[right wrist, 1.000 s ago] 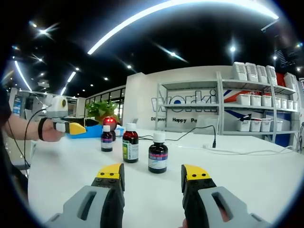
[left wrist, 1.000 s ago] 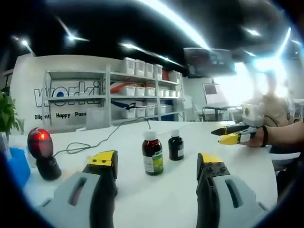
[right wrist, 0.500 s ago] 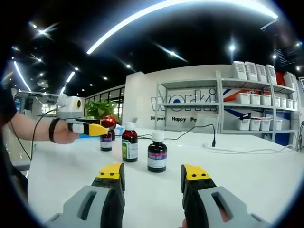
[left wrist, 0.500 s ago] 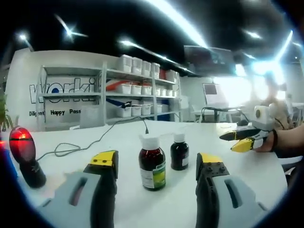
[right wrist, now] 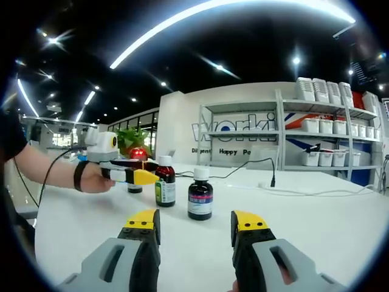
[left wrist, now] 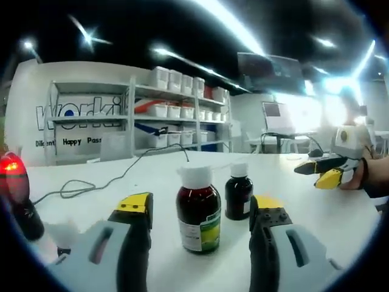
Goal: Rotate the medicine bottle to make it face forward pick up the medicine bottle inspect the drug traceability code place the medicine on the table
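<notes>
left gripper (left wrist: 200,210) spread wide, its jaws flanking the red-liquid medicine bottle (left wrist: 199,208) upright on the white table (left wrist: 316,201), no contact visible; a darker bottle (left wrist: 239,191) just behind at 1 o'clock. right gripper (right wrist: 197,220) also gaping, holding nothing, a third bottle (right wrist: 200,194) at 12 o'clock beyond its tips
</notes>
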Motion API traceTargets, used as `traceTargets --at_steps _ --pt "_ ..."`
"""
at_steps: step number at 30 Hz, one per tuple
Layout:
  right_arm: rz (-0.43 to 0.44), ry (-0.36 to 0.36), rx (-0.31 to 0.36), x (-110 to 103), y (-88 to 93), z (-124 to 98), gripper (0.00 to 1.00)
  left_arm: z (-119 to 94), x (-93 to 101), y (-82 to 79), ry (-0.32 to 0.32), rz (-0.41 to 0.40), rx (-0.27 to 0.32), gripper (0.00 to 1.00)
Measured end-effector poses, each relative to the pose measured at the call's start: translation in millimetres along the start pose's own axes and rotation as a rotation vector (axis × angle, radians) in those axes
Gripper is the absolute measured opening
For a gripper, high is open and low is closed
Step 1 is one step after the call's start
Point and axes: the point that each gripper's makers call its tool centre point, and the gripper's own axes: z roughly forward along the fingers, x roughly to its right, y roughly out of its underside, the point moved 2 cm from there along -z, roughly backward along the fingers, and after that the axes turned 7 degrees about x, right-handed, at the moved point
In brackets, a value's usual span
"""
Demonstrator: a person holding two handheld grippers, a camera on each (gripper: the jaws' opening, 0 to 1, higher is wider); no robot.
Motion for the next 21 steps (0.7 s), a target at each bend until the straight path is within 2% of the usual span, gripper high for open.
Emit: traceTargets --at_steps 6,9,13,17,21 --pt "0.004 0.008 0.001 3 0.8 0 0.41 9 -8.4 6.2 -0.006 0.011 0.011 0.47" --pt "0.002 0.006 0.0 2 0.6 0 0.41 16 -15.3 13.6 0.0 0.007 -0.005 0.46" --pt "0.006 0.003 0.001 2 0.1 0 0.41 17 -19.3 14.2 0.002 -0.004 -0.004 0.45" --pt "0.005 0.0 0.001 -1 -0.8 0 0.41 16 -13.1 14.3 0.022 -0.007 -0.005 0.35" --pt "0.005 0.002 0.003 -3 -1.8 -1 0.4 19 -11.5 14.2 0.037 0.017 -0.008 0.33"
